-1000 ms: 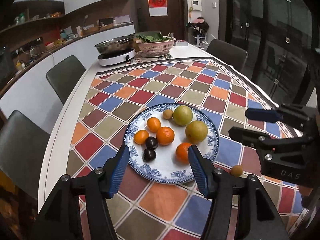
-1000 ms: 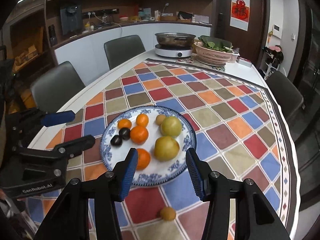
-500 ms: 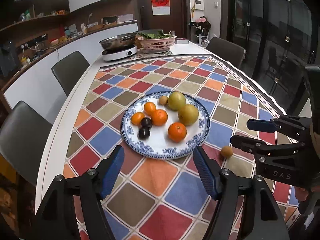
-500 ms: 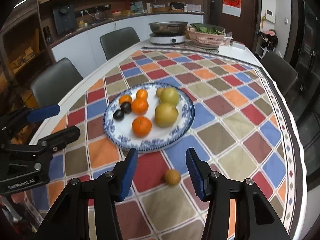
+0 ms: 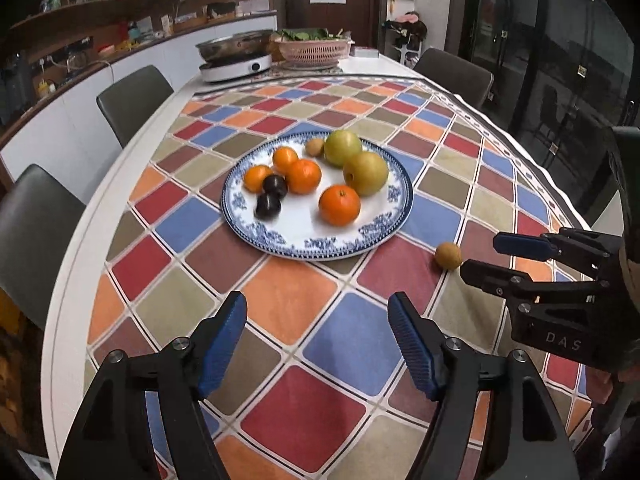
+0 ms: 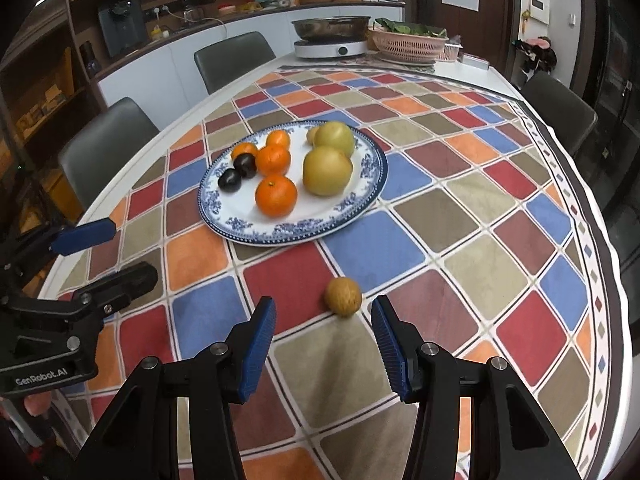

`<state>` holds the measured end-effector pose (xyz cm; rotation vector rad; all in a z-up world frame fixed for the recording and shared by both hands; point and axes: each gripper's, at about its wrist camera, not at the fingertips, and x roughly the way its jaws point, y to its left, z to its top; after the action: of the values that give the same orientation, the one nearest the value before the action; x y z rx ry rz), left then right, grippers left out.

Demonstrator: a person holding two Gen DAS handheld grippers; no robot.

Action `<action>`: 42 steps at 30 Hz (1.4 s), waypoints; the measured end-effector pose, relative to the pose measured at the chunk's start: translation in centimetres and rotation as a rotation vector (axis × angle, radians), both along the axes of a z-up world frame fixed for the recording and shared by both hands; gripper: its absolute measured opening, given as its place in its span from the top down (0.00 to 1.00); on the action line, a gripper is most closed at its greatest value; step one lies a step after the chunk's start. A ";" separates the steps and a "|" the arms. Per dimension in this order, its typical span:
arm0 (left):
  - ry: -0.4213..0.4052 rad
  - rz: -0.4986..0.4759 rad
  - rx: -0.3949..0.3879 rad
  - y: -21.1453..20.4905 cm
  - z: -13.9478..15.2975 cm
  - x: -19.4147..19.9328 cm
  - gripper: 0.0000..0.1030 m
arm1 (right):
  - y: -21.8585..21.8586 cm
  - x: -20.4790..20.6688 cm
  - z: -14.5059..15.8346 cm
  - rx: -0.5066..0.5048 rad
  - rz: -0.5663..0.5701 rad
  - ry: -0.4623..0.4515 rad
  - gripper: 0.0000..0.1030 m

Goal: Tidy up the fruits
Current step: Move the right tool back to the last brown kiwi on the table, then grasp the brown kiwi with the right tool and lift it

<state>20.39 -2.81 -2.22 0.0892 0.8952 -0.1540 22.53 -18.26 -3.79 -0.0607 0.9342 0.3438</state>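
A blue-and-white plate on the checkered tablecloth holds several oranges, two yellow-green pears, two dark plums and a small brown fruit. Another small brown fruit lies loose on the cloth, in front of the plate. My right gripper is open and empty, with the loose fruit just beyond its fingertips. My left gripper is open and empty, well short of the plate. Each gripper shows in the other's view.
At the far end of the table stand a hotplate with a metal pan and a pink basket of greens. Grey chairs line both sides. The tablecloth's edge runs along the right.
Both grippers have pulled back from the plate toward the near edge. The loose brown fruit now lies just ahead of the right gripper's open fingers. The fruit has not moved.
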 end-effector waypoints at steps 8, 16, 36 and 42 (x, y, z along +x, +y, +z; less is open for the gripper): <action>0.030 0.003 0.039 -0.1 -1.3 1.3 0.30 | 0.3 1.5 -2.0 -0.019 0.003 0.041 0.58; 0.041 0.000 0.047 -0.2 -1.7 2.7 0.30 | 0.7 2.5 -2.9 -0.023 0.014 0.071 0.64; 0.053 -0.011 0.043 -0.6 -2.2 3.5 0.30 | 0.3 4.2 -4.2 -0.022 -0.002 0.102 0.74; 0.044 -0.005 0.034 -0.4 -1.9 3.1 0.30 | 0.3 3.6 -3.8 -0.001 -0.006 0.092 0.74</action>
<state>23.49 -3.19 -4.15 0.1207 0.9418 -0.1462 26.16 -18.00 -7.55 -0.0432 1.0256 0.3427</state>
